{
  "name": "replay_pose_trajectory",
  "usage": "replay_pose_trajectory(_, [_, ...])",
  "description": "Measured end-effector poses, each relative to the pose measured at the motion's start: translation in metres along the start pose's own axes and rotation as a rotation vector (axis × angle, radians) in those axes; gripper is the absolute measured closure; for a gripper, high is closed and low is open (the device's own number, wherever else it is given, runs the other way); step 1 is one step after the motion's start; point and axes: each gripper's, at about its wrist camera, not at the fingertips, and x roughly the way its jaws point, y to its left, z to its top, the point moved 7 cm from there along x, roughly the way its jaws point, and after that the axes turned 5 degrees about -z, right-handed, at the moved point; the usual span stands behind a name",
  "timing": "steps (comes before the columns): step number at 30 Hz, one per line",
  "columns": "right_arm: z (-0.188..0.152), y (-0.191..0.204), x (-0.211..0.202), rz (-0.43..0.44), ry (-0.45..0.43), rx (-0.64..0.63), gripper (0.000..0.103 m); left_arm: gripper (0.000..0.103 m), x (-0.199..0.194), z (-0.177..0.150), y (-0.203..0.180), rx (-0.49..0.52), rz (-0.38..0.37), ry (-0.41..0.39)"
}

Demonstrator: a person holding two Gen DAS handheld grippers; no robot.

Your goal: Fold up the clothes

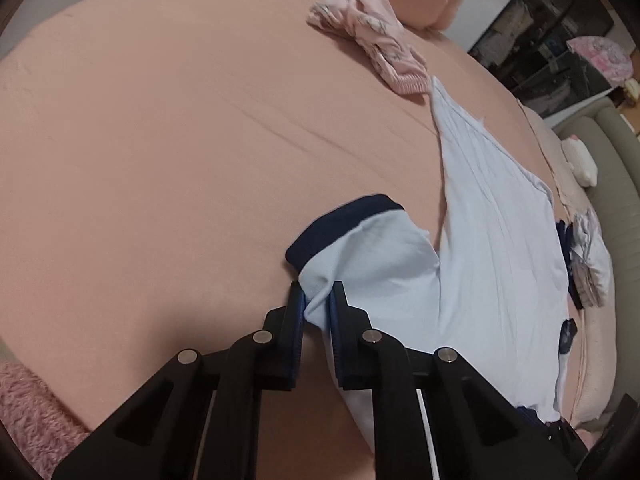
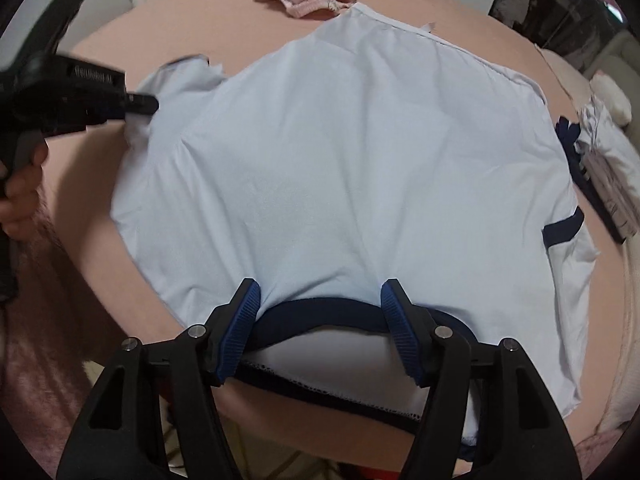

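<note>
Pale-blue shirt (image 2: 340, 152) on bed: left tongs (image 1: 318, 300) pinch sleeve; right tongs (image 2: 320, 292) wide, straddling collar.

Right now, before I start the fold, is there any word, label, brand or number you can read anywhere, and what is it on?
Left gripper body: raised lettering on its side, too blurred to read.
Light blue shirt: no print or tag text visible.
Pink patterned garment: a small pattern only, no words.
Shelves in the background: items too small and blurred to read.
So nothing is legible.
</note>
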Motion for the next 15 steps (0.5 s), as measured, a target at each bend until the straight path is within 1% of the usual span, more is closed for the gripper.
replay_pose_trajectory(1, [0.0,-0.001,-0.002,0.013,-0.008,0.014,0.039,0.085,0.003,-0.002,-0.001,-0.028,-0.053,0.027])
replay_pose_trajectory(2, [0.001,-0.003,-0.003,0.026,-0.014,0.032,0.039,0.072,0.008,-0.003,-0.003,-0.047,-0.091,0.049])
replay_pose_trajectory(3, [0.001,-0.005,-0.004,0.037,-0.019,0.052,0.039,0.072,0.01,-0.002,-0.006,-0.04,-0.095,0.049])
replay_pose_trajectory(4, [0.002,-0.008,-0.004,0.046,-0.021,0.071,0.039,0.077,0.01,-0.001,-0.009,-0.017,-0.083,0.036])
replay_pose_trajectory(5, [0.003,-0.01,-0.004,0.049,-0.019,0.086,0.039,0.099,0.01,0.001,-0.015,0.009,-0.085,0.021])
replay_pose_trajectory(6, [0.005,-0.013,-0.004,0.048,-0.017,0.102,0.039,0.098,0.008,0.004,-0.024,0.034,-0.114,0.005])
replay_pose_trajectory(8, [0.009,-0.019,-0.005,0.06,-0.023,0.117,0.039,0.098,-0.002,0.007,-0.052,0.098,-0.22,-0.033])
replay_pose_trajectory(9, [0.013,-0.019,-0.008,0.077,-0.035,0.103,0.039,0.098,-0.005,0.004,-0.068,0.138,-0.278,-0.027])
replay_pose_trajectory(10, [0.017,-0.02,-0.012,0.081,-0.053,0.083,0.04,0.098,-0.005,-0.003,-0.086,0.184,-0.338,0.001])
replay_pose_trajectory(11, [0.021,-0.025,-0.016,0.059,-0.072,0.077,0.04,0.097,-0.005,-0.01,-0.104,0.23,-0.398,0.029])
replay_pose_trajectory(12, [0.027,-0.035,-0.019,0.02,-0.089,0.093,0.04,0.097,0.001,-0.02,-0.118,0.267,-0.425,0.073])
replay_pose_trajectory(13, [0.031,-0.047,-0.021,-0.012,-0.099,0.126,0.039,0.091,0.011,-0.034,-0.128,0.296,-0.425,0.131])
replay_pose_trajectory(14, [0.035,-0.06,-0.022,-0.021,-0.107,0.171,0.039,0.075,0.021,-0.047,-0.138,0.325,-0.424,0.188])
replay_pose_trajectory(15, [0.038,-0.071,-0.022,-0.015,-0.111,0.215,0.039,0.068,0.025,-0.056,-0.142,0.346,-0.419,0.219])
